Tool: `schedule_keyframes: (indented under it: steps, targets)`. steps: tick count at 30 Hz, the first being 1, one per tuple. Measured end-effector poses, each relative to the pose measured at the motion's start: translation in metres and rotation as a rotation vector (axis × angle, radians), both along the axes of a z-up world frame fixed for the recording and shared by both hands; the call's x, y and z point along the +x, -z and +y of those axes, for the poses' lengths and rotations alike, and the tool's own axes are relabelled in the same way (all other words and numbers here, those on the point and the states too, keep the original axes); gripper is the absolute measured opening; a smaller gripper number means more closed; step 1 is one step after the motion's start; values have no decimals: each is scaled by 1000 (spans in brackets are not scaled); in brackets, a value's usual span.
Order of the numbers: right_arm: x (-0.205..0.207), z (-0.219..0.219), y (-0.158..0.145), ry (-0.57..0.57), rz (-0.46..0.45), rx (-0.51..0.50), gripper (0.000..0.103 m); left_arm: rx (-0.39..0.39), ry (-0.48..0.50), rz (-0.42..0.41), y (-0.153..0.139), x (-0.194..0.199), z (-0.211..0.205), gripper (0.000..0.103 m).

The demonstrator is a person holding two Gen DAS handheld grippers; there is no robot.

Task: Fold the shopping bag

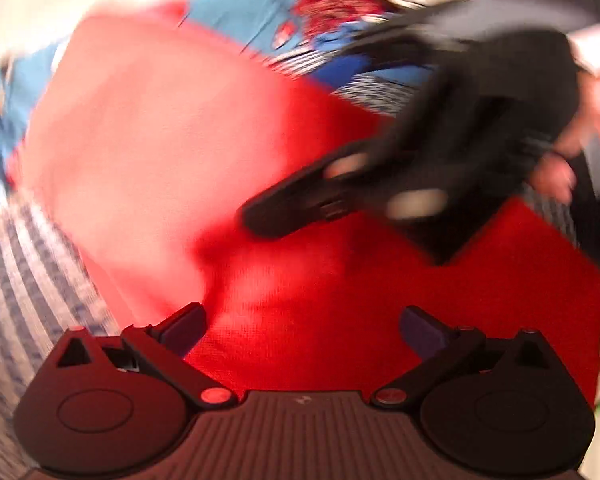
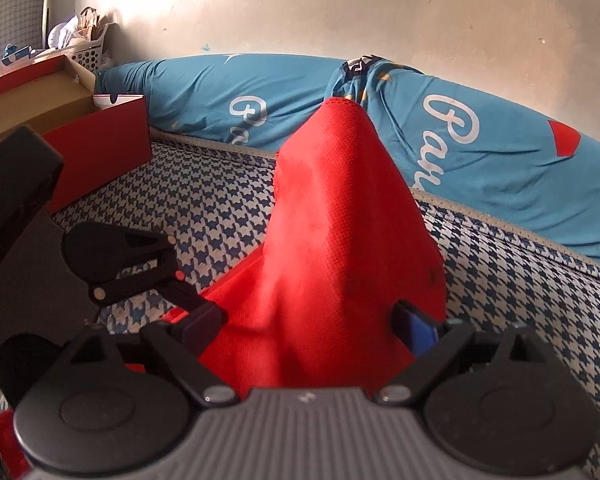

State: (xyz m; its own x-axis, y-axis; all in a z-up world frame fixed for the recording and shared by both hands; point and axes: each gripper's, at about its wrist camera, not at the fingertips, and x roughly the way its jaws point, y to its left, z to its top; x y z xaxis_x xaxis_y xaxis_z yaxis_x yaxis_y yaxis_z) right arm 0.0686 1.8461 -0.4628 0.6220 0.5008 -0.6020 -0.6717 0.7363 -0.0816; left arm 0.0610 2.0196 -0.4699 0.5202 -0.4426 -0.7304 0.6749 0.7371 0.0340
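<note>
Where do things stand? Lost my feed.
Left gripper open above the red bag. Right gripper open, a raised fold of bag between its fingers. Bag on the checked bed cover. Nothing in the way.

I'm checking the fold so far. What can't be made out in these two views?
- Left wrist view: motion blur hides the red bag's creases and handles.
- Right wrist view: the bag's raised fold hides the bed behind it.
- Right tongs: fabric between the fingers; grip cannot be confirmed.
</note>
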Motion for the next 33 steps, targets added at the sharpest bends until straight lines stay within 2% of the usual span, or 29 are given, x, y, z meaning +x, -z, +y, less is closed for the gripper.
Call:
schedule_keyframes:
  steps: [4,8,14,16,18,21,22,25,26,29,32,33]
  targets:
    - [8,-14,-13,38,35,42,94,-7,-16,4,0,-1,5,103]
    - [21,-32,-33,25,46,69,96,-13,-14,-6,-1,-3,10,103]
    - [67,-55,-45,13,93,86,96,-6,-12,-8,0,-5,10,103]
    - [89,-57,-42,-42,160,94,96,-5,-11,-7,7,-4,1,103]
    - [100,-58,-41,-126,195,109,96,-5,-8,-9,16,-14,-25,103]
    - [114,-61,-43,-247,225,123,99,-4,-7,-6,27,7,-25,103]
    - [120,-62,-46,-275,231,130,102,-4,-7,-6,30,15,-28,103]
    - [137,-63,-55,-332,200,152,103,-5,-6,-7,34,15,-39,103]
    - [143,-61,-57,-339,200,145,103,-6,-5,-7,35,16,-40,103]
    - [175,-52,-60,-343,284,90,103,-6,-3,-7,36,20,-50,103]
    - [189,-44,-58,-306,243,3,103,-5,-2,-7,37,19,-48,103]
    - [198,-40,-55,-292,263,-23,103,-4,-2,-7,37,20,-48,103]
